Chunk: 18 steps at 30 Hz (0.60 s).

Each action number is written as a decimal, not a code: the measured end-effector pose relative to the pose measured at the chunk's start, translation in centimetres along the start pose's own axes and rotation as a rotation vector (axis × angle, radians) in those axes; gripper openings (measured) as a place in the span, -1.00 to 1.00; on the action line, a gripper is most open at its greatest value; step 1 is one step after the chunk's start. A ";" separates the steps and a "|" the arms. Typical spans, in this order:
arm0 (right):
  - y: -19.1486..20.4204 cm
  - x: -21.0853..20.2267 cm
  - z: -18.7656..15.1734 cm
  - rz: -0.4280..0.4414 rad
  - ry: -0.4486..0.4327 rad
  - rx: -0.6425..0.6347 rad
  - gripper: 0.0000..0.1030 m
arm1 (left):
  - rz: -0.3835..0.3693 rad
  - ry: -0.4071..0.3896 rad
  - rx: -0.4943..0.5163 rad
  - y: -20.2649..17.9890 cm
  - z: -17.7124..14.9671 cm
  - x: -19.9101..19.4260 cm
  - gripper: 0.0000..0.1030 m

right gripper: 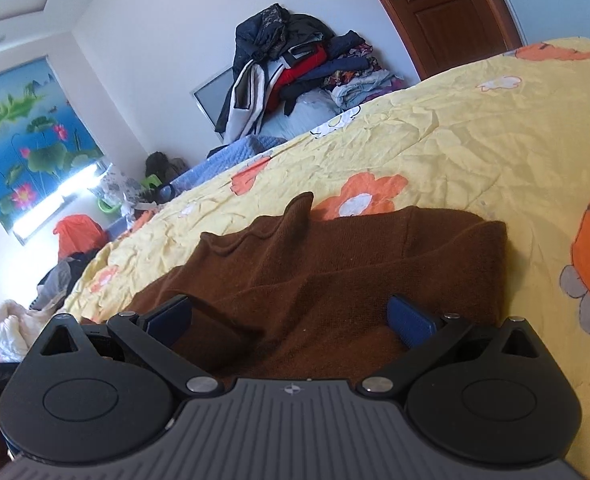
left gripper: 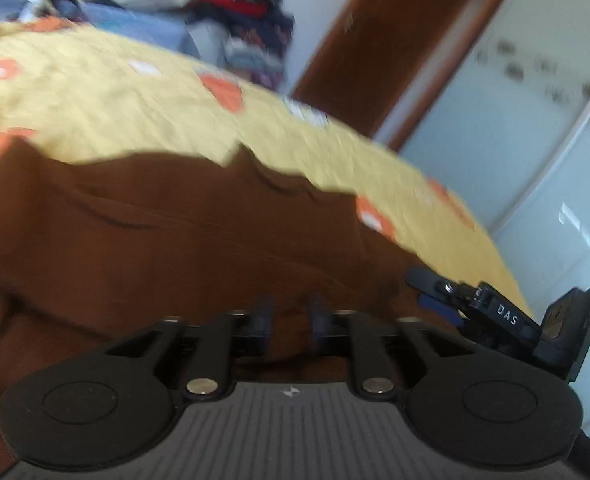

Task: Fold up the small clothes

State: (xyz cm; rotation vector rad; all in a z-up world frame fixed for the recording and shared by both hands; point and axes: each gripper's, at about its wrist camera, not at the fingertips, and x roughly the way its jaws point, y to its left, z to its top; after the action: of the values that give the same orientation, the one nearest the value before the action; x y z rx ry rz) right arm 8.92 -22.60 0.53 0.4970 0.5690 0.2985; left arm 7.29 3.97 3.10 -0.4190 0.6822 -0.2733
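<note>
the brown knit garment (right gripper: 335,264) lies partly folded on the yellow flowered bedspread (right gripper: 455,128), a doubled layer showing toward 1 o'clock in the right wrist view and a wavy hem at 11 o'clock. the right gripper (right gripper: 291,316) hovers low over the near cloth with its jaws spread wide, holding nothing. the left gripper (left gripper: 291,316) has its jaws drawn close together with the brown garment (left gripper: 175,240) right at the tips; the view is blurred, so it probably pinches a fold, though i cannot be sure. the right tool shows at 3 o'clock there (left gripper: 495,312). this looks like mid-fold. next move calls for the right jaws to close on the near edge so both ends travel together.
</note>
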 end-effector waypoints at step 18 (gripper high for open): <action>4.8 2.6 2.3 -0.013 0.376 0.158 0.72 | 0.146 -0.203 -0.137 7.3 -2.4 -2.9 0.91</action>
State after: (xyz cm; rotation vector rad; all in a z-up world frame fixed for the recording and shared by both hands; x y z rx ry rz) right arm 11.74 -18.36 3.56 0.5935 0.9661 0.3383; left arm 4.31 10.84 -0.29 -0.5177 0.5310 -0.0442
